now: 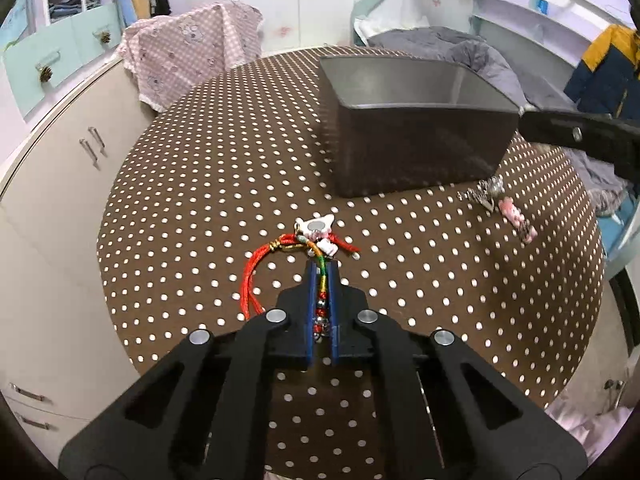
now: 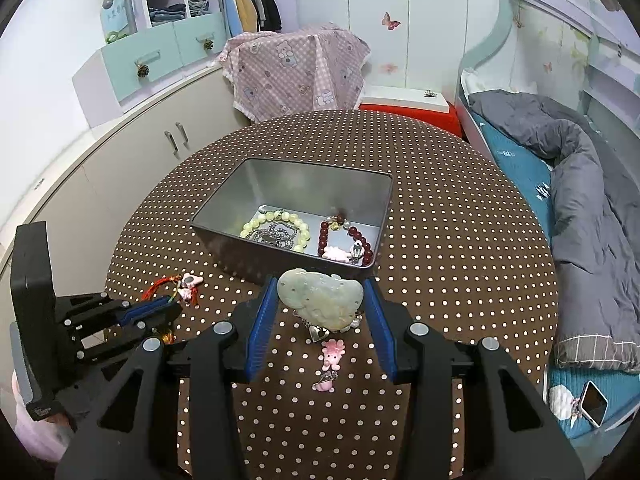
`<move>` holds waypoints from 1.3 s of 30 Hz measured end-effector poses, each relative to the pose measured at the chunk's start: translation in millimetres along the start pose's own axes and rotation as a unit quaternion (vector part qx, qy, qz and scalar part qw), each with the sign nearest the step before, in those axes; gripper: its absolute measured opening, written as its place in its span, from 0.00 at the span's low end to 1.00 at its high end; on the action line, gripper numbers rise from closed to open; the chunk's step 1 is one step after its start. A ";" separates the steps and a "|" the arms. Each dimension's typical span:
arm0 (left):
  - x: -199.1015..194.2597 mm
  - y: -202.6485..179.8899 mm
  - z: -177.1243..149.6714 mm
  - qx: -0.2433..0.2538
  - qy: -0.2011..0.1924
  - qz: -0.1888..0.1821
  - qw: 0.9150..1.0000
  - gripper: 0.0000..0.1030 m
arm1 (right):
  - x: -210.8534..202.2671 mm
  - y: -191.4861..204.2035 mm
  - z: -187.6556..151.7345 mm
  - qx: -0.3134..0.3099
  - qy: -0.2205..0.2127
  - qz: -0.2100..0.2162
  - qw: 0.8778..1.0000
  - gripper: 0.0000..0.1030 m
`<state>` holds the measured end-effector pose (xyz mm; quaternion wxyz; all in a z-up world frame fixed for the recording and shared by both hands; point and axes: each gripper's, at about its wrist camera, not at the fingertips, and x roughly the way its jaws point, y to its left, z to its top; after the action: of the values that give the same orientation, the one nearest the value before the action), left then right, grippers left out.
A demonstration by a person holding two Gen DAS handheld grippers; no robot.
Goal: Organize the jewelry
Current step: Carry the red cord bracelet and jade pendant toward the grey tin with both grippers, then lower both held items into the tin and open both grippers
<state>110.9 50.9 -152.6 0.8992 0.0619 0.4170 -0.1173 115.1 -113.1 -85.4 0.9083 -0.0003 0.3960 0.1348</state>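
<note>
My left gripper is shut on a red cord bracelet; its coloured beads sit between the blue pads and its white and pink charms rest on the dotted table. In the right wrist view the left gripper is low at the left. My right gripper is shut on a pale green jade pendant, held just in front of the grey tin box. The tin holds a pale bead bracelet, a dark red bead bracelet and a silver chain.
A pink charm and a silver piece lie on the round brown dotted table under the right gripper. A cabinet stands to the left, a bed with a grey quilt to the right, a cloth-covered chair behind.
</note>
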 end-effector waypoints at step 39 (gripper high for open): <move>-13.7 -32.3 103.8 0.034 -0.105 -0.057 0.992 0.07 | 16.6 -4.2 44.1 -0.019 -0.024 0.002 1.000 0.41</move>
<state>170.2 0.3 -75.6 0.9272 0.0558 0.3192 -0.1877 158.7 -108.4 -67.6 0.9172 -0.0133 0.3712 0.1441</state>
